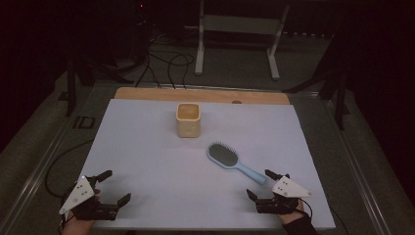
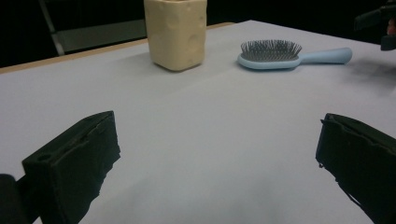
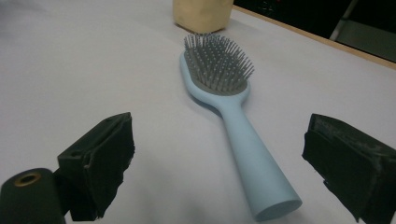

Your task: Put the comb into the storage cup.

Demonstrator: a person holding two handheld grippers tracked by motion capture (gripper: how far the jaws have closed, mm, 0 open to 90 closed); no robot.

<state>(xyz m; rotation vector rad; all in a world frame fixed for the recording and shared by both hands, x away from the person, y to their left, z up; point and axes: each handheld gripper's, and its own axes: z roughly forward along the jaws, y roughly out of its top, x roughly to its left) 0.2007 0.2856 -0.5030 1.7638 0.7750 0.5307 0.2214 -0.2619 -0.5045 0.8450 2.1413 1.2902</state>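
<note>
A light blue hairbrush (image 1: 230,160) lies bristles up on the white table cover, right of centre; its handle points toward my right gripper. In the right gripper view the hairbrush (image 3: 233,112) stretches away between the two wide-apart jaws, its handle end near them but untouched. My right gripper (image 1: 267,184) is open at the near right edge. A cream cup with round dimples (image 1: 188,119) stands upright behind the brush. The left gripper (image 1: 116,186) rests open at the near left corner, with bare cover between its jaws; from there the cup (image 2: 176,32) and the brush (image 2: 285,55) lie far ahead.
The white cover (image 1: 147,147) spans most of the table, with a wooden strip (image 1: 147,93) showing along the far edge. Behind the table stand a white metal frame (image 1: 237,39) and loose black cables (image 1: 166,63) on the floor.
</note>
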